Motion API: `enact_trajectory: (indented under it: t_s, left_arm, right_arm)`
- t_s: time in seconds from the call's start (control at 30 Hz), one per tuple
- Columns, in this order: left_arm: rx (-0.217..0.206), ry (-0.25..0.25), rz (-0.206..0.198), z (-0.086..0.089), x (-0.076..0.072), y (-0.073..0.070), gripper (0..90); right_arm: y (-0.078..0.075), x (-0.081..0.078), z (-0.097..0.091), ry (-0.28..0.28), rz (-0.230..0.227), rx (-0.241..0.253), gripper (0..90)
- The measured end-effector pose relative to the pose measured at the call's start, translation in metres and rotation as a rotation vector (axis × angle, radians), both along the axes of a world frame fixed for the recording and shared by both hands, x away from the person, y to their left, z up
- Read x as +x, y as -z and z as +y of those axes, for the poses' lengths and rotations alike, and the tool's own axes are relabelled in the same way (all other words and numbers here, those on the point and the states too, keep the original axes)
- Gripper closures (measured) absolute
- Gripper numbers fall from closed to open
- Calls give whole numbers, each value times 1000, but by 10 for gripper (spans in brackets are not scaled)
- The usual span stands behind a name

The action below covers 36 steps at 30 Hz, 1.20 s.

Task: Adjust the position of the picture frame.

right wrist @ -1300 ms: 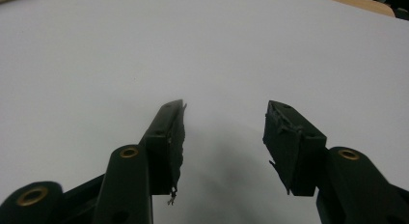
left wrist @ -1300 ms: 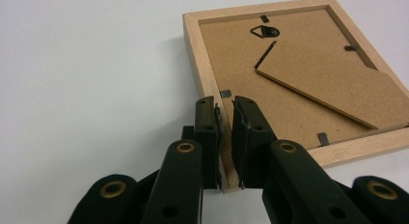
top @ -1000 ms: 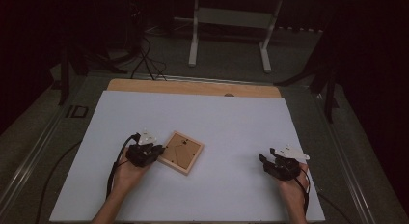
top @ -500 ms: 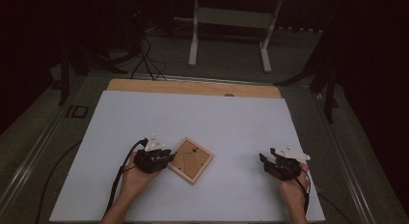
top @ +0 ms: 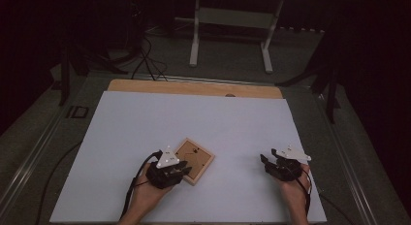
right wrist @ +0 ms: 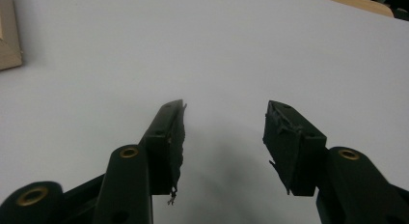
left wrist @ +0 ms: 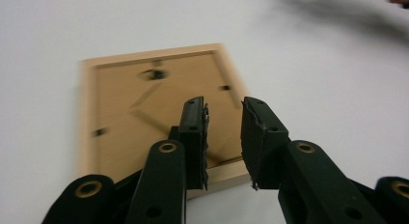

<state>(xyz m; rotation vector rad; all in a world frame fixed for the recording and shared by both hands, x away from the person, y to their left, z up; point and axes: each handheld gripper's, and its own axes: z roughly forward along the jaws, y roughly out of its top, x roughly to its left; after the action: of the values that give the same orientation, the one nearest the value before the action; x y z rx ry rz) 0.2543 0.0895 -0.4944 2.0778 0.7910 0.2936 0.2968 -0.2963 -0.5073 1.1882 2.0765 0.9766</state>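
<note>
A small wooden picture frame (top: 196, 158) lies back-up on the white table (top: 194, 113), left of the middle near the front. My left gripper (top: 183, 170) is at the frame's near left corner. In the left gripper view its jaws hover over the near rail of the frame (left wrist: 144, 103); the left gripper (left wrist: 224, 105) has just been opening, and its pads press on nothing. My right gripper (top: 267, 156) rests at the front right, apart from the frame. The right gripper (right wrist: 224, 108) stands open over bare table, with a corner of the frame (right wrist: 7, 35) at far left.
A bare wooden strip (top: 194, 88) runs along the table's far edge. Beyond it stand a white metal stand (top: 232, 21) and cables on the dark floor. Broad white surface lies open between and beyond the two grippers.
My left hand has moved right, and the frame has shifted right and turned slightly with it. The left jaws stand wider apart. The right hand has kept still.
</note>
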Motion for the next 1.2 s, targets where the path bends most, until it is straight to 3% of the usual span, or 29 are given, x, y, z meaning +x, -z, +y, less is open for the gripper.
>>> enact_trajectory:
  t_s: [0.13,0.57,0.8,1.03,1.07,1.2]
  left_arm:
    - [29,54,0,-18,-3,4,721]
    - [78,31,-5,-49,12,17,693]
    - [123,-9,-15,-53,16,19,758]
    - [119,17,7,-51,19,18,801]
    - [125,49,18,-46,20,17,803]
    - [151,80,13,-37,17,15,807]
  right_arm:
    - [0,0,0,-1,0,-1,487]
    - [0,0,0,-1,1,-1,487]
    - [0,0,0,-2,0,-1,485]
    - [0,0,0,-2,0,-2,484]
    - [0,0,-1,-1,0,-1,484]
    - [0,0,-1,-1,1,-2,484]
